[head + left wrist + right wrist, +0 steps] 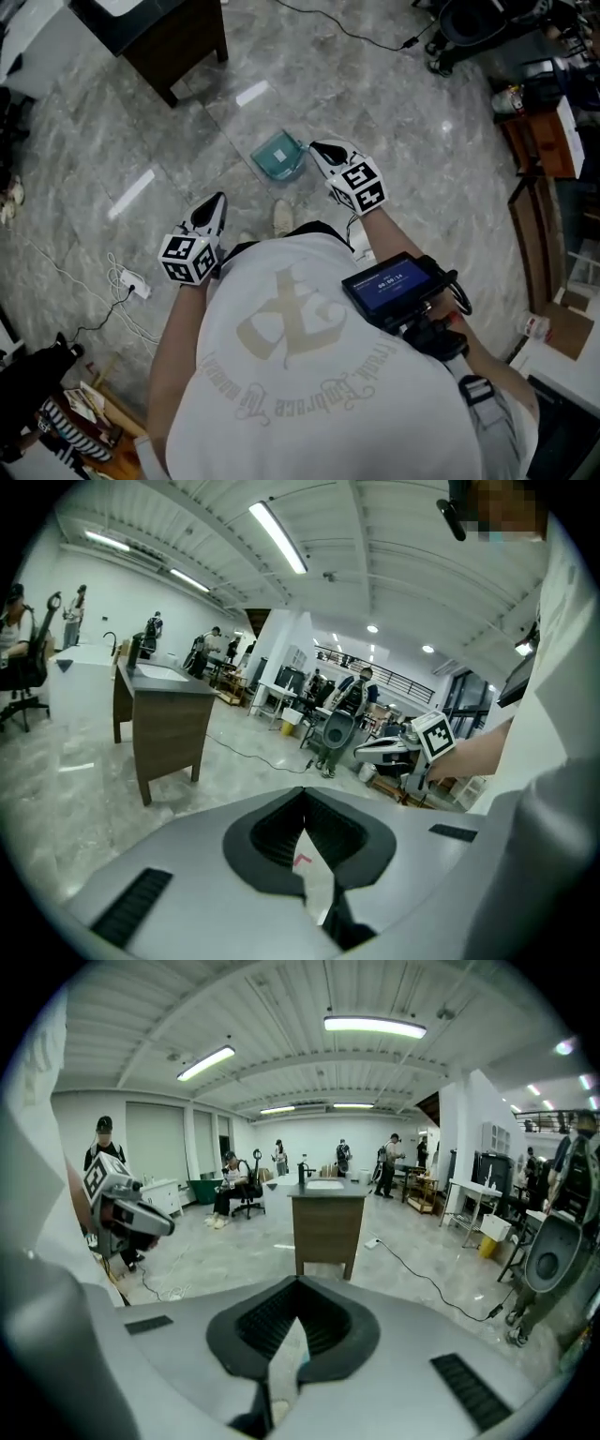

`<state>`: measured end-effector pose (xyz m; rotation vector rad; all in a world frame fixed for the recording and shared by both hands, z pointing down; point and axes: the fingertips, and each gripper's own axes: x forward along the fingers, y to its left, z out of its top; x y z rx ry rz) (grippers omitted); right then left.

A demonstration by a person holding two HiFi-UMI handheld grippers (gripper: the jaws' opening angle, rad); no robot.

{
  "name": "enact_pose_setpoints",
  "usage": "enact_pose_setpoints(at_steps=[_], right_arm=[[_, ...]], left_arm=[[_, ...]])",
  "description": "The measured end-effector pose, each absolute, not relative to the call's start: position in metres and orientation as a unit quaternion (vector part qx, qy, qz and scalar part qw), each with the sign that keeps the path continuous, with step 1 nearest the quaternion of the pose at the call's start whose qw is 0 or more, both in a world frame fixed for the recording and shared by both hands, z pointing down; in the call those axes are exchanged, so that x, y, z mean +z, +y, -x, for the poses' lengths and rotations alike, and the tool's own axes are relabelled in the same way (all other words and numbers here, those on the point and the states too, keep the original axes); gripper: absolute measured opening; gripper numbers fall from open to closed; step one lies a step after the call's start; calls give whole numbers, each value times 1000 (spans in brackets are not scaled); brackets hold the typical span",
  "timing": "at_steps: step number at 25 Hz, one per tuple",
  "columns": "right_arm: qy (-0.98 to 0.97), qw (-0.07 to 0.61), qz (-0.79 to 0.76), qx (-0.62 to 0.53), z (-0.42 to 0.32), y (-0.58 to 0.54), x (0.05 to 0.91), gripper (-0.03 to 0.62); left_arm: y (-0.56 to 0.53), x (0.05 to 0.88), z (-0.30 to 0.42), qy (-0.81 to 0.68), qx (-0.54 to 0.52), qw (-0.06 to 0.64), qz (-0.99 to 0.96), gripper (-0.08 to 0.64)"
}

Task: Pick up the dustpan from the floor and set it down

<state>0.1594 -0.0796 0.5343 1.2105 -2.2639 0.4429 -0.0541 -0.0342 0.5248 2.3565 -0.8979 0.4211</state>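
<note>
- The teal dustpan (278,156) lies on the marble floor (403,112), in the open between the dark desk (178,42) and the person's feet.
- The right gripper (319,150) hangs just beside it, jaws pressed together on nothing.
- The left gripper (214,208) is also closed and empty, well apart from the dustpan.
- For a lift, I would spread the right jaws first, lower them over the near rim, then squeeze firmly.
</note>
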Motion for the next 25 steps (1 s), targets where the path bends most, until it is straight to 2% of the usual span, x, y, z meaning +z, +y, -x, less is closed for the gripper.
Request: enact_pose_setpoints(at_steps=[5,9,25], right_arm=[[-855,193,-457,154,-137,-63,471,17],[-863,159,-450,165,-122,-39,449,17],[-847,126,-476,199,-106,24,449,17]], left_arm=[[-33,493,39,-293,140,245,-913,12],[-21,482,29,-273,136,246,-920,12],[23,479,35,-239,152,241,-928,12]])
